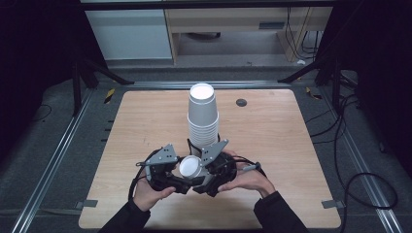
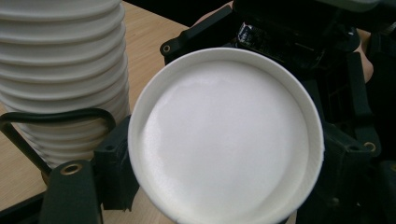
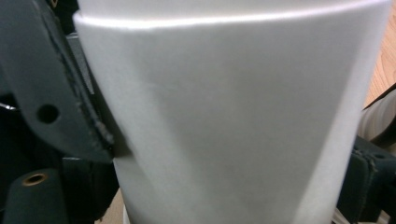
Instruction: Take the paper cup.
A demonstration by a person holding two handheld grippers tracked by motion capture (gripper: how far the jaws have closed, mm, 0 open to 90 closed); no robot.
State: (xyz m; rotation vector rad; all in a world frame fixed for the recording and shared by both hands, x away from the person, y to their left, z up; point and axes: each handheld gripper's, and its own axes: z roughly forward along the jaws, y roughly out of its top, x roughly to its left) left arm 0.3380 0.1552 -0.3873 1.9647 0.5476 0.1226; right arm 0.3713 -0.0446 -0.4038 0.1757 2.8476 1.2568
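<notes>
Cup (image 1: 189, 166): we see it lying on its side between the two grippers, just in front of the stack of cups (image 1: 202, 116).
Right gripper (image 1: 206, 167): pinching the cup's wall.
Left gripper (image 1: 167, 170): faces the cup's mouth; we cannot tell its jaws' state.
Table (image 1: 272, 145): wooden.

a white paper cup (image 3: 233, 121) stands huge across the middle, its wall running from twelve to six o'clock. a black jaw presses against its side at nine o'clock, another dark jaw sits at four o'clock. wooden table (image 3: 385, 60) peeks in at two o'clock.
</notes>
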